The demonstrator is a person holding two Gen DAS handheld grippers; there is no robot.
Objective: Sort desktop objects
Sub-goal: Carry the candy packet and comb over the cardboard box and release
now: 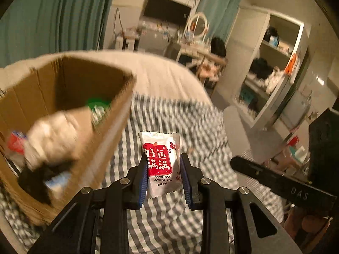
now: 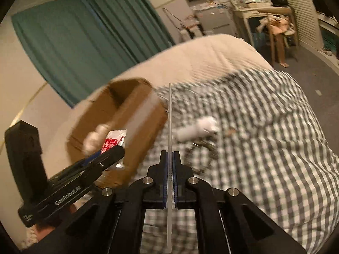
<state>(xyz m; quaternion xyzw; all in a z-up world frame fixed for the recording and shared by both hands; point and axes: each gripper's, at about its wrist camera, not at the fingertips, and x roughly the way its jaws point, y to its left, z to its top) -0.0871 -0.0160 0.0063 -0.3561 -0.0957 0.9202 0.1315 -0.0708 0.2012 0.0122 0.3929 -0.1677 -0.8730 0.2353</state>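
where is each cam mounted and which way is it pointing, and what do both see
Left wrist: sits on the left gripper, looks along its fingers at the white sachet they hold, cardboard box to its left; the right gripper crosses the right edge.
Right wrist: sits on the right gripper, shut on a clear thin strip, facing the checked bedcover; the left gripper shows at left.
Shared: box, sachet, bedcover, green curtain.

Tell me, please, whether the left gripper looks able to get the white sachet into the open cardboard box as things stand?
Probably yes. The left gripper holds the white sachet just beside the cardboard box, whose top is open, with nothing between them. The right gripper, shut on a thin clear strip, stays off to the side.
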